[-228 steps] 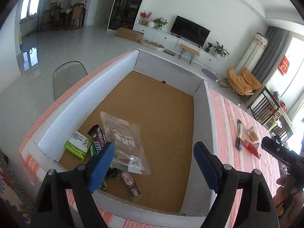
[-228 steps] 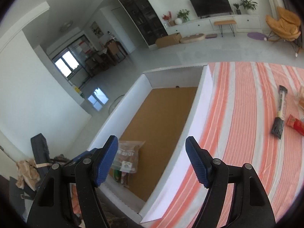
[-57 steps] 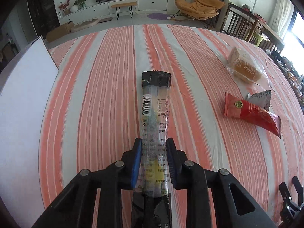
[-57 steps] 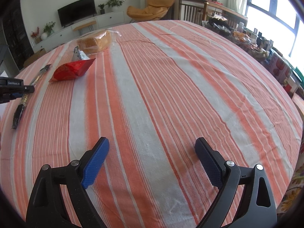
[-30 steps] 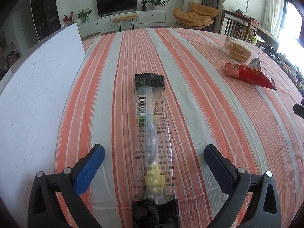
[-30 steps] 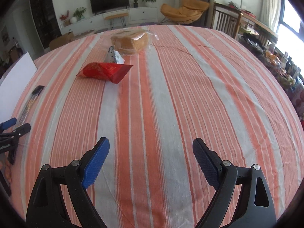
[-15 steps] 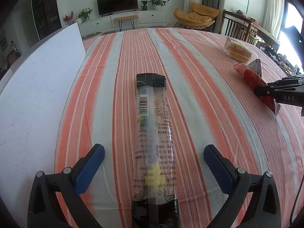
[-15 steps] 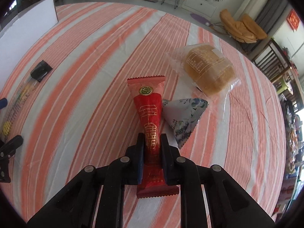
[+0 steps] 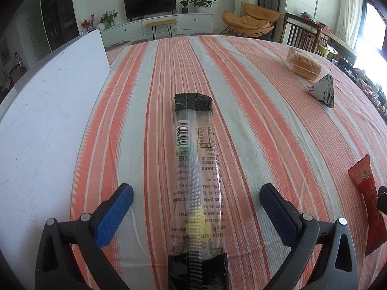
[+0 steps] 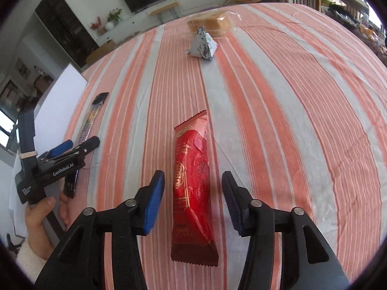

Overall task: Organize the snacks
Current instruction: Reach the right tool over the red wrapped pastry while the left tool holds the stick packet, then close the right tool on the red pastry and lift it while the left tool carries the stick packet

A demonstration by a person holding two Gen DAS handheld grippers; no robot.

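Note:
A long clear snack stick with black ends [image 9: 193, 169] lies on the striped tablecloth [image 9: 254, 84], running between the fingers of my left gripper [image 9: 194, 193], which is open and not touching it. In the right wrist view a red foil packet [image 10: 192, 181] lies flat between the jaws of my right gripper [image 10: 192, 177]. Those jaws are opening and the pads stand clear of the packet. The same red packet [image 9: 367, 193] shows at the right edge of the left wrist view. My left gripper [image 10: 81, 143], held by a hand, and the stick [image 10: 89, 120] sit to the left.
A white box wall [image 9: 48, 120] rises along the left of the cloth. Further back on the right lie a triangular patterned pack [image 9: 323, 91] and a wrapped bread loaf [image 9: 303, 65]. In the right wrist view they are the pack [image 10: 202, 46] and the loaf [image 10: 215, 24].
The right gripper, shut on the red packet half a second ago, has carried it away from the triangular pack toward the left gripper and opened. The left gripper and stick have not moved.

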